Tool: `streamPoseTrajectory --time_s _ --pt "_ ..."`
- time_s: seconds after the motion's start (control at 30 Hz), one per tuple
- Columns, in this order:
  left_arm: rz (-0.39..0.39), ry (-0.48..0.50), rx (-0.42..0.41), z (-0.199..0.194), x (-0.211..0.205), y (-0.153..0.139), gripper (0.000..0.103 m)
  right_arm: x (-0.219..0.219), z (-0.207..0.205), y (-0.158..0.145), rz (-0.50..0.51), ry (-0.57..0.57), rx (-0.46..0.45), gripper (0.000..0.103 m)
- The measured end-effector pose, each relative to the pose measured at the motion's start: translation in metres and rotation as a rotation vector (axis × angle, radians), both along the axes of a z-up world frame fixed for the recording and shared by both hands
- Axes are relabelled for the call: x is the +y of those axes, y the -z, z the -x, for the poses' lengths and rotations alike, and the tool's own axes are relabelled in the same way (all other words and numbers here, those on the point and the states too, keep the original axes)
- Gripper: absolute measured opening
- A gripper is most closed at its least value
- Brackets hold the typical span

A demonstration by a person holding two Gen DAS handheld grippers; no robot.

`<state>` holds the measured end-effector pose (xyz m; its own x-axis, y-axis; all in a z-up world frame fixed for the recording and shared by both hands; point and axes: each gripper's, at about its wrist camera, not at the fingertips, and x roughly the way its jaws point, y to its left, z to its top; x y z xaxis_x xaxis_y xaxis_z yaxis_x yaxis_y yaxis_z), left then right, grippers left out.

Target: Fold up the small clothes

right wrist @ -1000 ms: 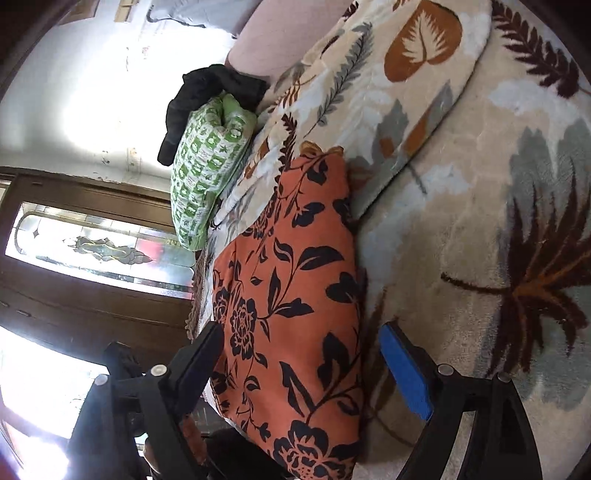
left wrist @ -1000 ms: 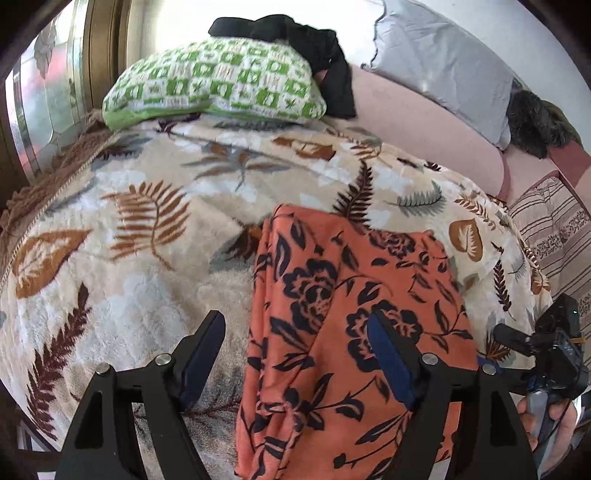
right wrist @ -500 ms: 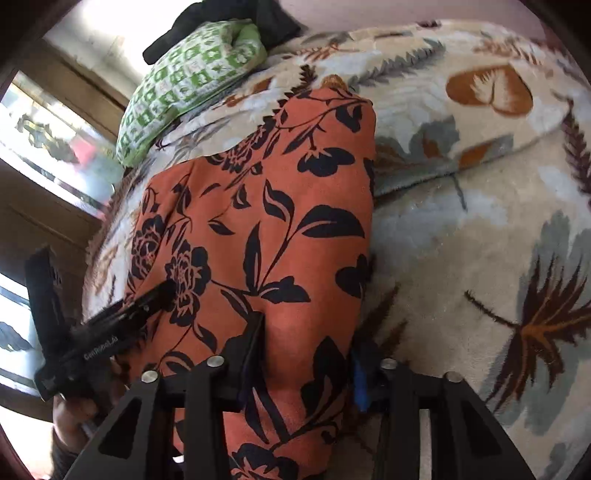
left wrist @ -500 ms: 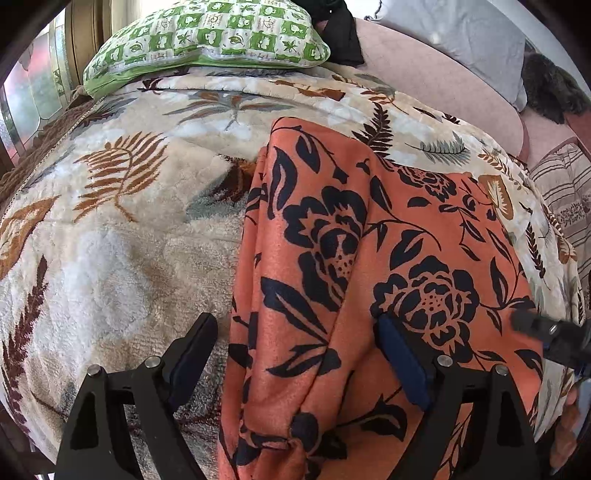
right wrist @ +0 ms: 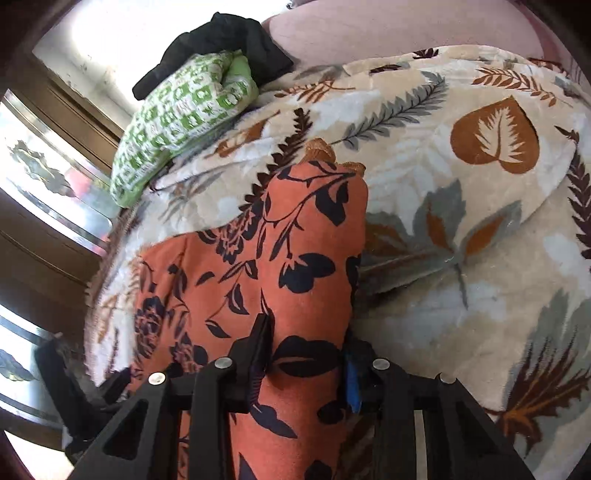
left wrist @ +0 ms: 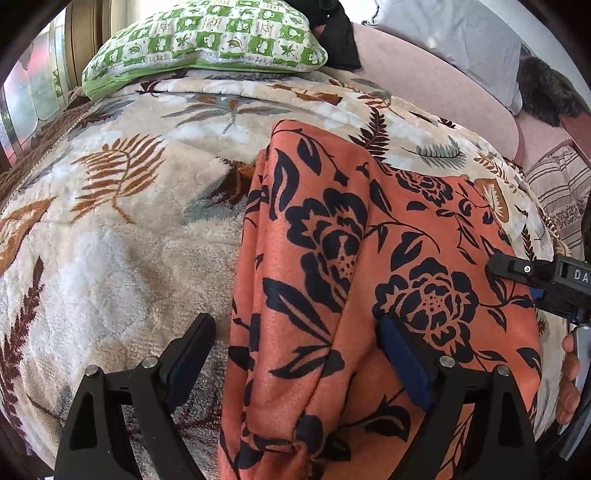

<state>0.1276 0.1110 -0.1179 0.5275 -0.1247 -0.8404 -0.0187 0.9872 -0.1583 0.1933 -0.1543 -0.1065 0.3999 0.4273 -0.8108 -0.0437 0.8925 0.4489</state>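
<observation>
An orange garment with a black flower print lies lengthwise on a leaf-patterned blanket. My left gripper is open, its jaws standing wide on either side of the garment's near left edge fold. My right gripper is shut on the garment's near right edge, with cloth bunched between the jaws. The right gripper also shows at the right edge of the left wrist view, over the garment's right side.
A green checked pillow and a dark cloth lie at the far end of the bed. A grey pillow and a striped cushion are at the right. A window is at the left.
Both grippers moved in close over the garment's near end. My right gripper went from wide open to shut on the right edge. The left gripper stayed open.
</observation>
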Motion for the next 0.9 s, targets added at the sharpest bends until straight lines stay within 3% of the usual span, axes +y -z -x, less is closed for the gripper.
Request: streamPoseTrajectory --time_s 0.03,0.13,0.27,0.43,0.53,0.6,0.7,0.8,0.9 --pt "-0.006 0.003 -0.007 0.002 0.000 -0.002 0.091 -0.009 0.005 0.000 -0.040 0.037 0.008 0.063" --pt "-0.001 -0.008 0.000 0.006 0.003 -0.006 0.091 -0.026 0.030 -0.013 -0.118 0.086 -0.064 0.082" --pt "-0.006 -0.027 -0.008 0.017 0.006 -0.017 0.091 -0.025 0.063 -0.029 -0.115 0.064 -0.099 0.082" --pt "-0.020 -0.064 -0.044 0.037 0.015 -0.032 0.091 -0.012 0.101 -0.053 -0.257 -0.045 -0.174 0.083" --pt "-0.099 -0.110 0.048 0.037 0.024 -0.014 0.091 0.009 0.091 -0.024 -0.305 -0.121 -0.067 0.087" --pt "-0.043 -0.114 0.082 0.037 0.032 -0.006 0.091 0.013 0.087 -0.001 -0.300 -0.108 0.018 0.087" --pt "-0.015 -0.110 0.025 0.043 0.032 -0.028 0.090 0.011 0.089 -0.022 -0.317 -0.110 -0.016 0.087" --pt "0.111 -0.053 -0.052 0.033 0.037 -0.053 0.090 0.016 0.090 -0.036 -0.265 -0.134 -0.058 0.087" --pt "0.203 -0.016 -0.020 -0.005 0.049 -0.055 0.089 0.024 0.088 -0.027 -0.239 -0.159 -0.036 0.087"
